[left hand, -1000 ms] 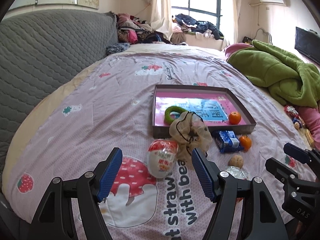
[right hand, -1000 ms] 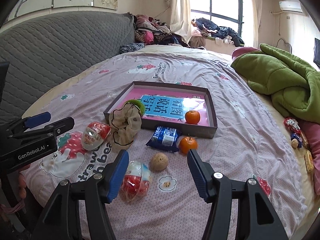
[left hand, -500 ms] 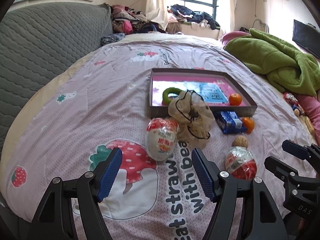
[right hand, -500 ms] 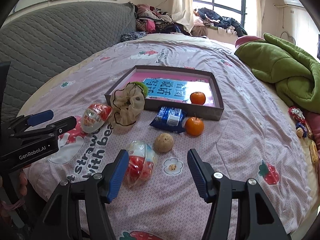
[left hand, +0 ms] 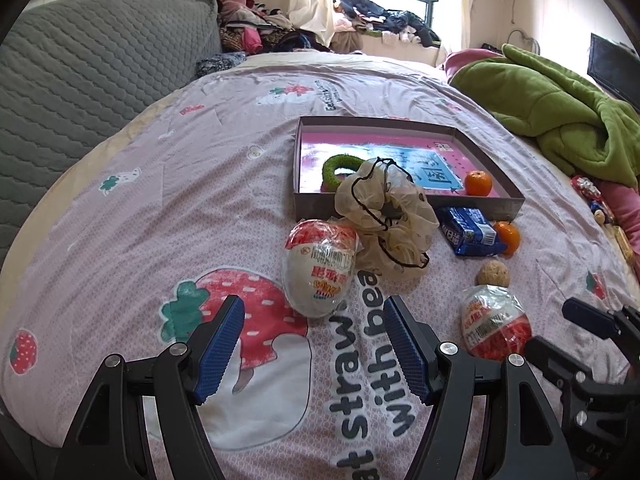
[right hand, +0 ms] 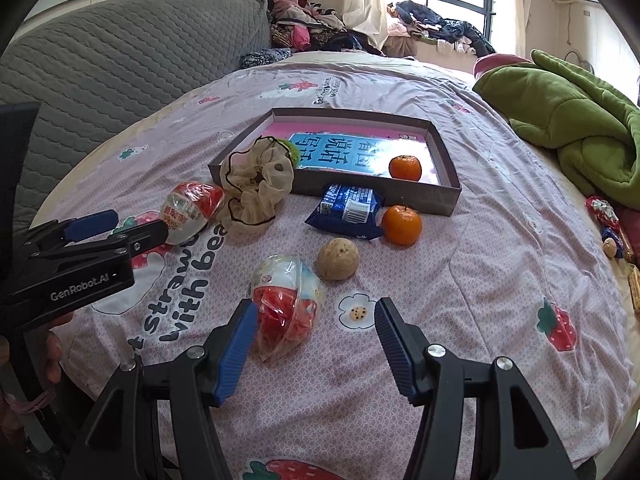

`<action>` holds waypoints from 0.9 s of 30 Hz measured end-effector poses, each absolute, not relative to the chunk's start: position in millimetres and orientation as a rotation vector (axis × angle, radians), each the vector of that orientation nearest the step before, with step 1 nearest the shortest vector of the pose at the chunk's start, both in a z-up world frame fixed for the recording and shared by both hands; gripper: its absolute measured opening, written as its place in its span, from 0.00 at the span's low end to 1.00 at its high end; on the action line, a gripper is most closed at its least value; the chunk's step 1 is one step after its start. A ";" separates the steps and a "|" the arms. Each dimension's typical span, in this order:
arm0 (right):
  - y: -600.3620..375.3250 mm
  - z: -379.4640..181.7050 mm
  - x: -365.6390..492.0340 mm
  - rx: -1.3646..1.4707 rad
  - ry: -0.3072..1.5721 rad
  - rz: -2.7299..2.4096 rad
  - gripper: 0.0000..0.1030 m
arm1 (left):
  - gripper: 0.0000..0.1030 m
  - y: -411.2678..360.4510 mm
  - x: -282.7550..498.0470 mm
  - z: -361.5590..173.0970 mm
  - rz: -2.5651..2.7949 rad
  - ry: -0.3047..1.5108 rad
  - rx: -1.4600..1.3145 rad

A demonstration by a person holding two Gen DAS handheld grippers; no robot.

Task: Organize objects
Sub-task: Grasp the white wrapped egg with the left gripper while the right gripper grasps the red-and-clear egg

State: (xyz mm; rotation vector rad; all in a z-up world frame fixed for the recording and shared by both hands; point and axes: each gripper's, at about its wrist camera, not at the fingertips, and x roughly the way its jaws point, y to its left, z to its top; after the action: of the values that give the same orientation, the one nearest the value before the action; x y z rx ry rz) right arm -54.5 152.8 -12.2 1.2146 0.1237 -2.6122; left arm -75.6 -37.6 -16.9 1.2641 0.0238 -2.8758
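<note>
A shallow grey box [left hand: 408,204] [right hand: 336,182] with a pink and blue floor lies on the bed, holding a green ring [left hand: 340,166] and an orange [left hand: 477,183] [right hand: 405,168]. In front of it lie a cream scrunchie [left hand: 386,220] [right hand: 256,184], a blue snack pack [left hand: 468,232] [right hand: 348,210], a second orange [right hand: 401,225], a walnut [right hand: 338,258] and two wrapped toy eggs. My left gripper [left hand: 312,336] stands open just short of the white egg [left hand: 318,266]. My right gripper [right hand: 314,336] is open, the red egg [right hand: 286,306] lying by its left finger.
A green blanket [right hand: 568,120] is heaped at the right of the bed, with small wrapped items [right hand: 610,228] by the right edge. A grey quilted headboard [left hand: 80,80] stands at the left. Clothes are piled under the window [left hand: 380,24].
Both grippers have sunk toward the bed and tipped down. The eggs, scrunchie and box now look larger and closer. Nothing has been taken hold of.
</note>
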 end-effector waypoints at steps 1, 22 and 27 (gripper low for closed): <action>151.9 -13.3 -55.0 1.218 0.121 -2.608 0.59 | 0.71 -36.8 -79.5 -19.2 -2.865 0.012 1.277; 136.4 -43.0 -77.0 1.299 -0.007 -2.582 0.62 | 0.71 -45.2 -122.8 -46.5 -2.808 0.064 1.337; 138.5 -45.8 -77.8 1.282 -0.030 -2.591 0.58 | 0.71 -49.9 -131.1 -52.6 -2.811 0.103 1.344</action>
State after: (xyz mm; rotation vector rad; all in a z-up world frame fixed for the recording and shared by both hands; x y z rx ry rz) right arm -77.8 138.4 -45.8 1.2823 -0.0304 -2.5909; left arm -131.1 -49.9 -52.6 1.3437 0.1028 -2.8106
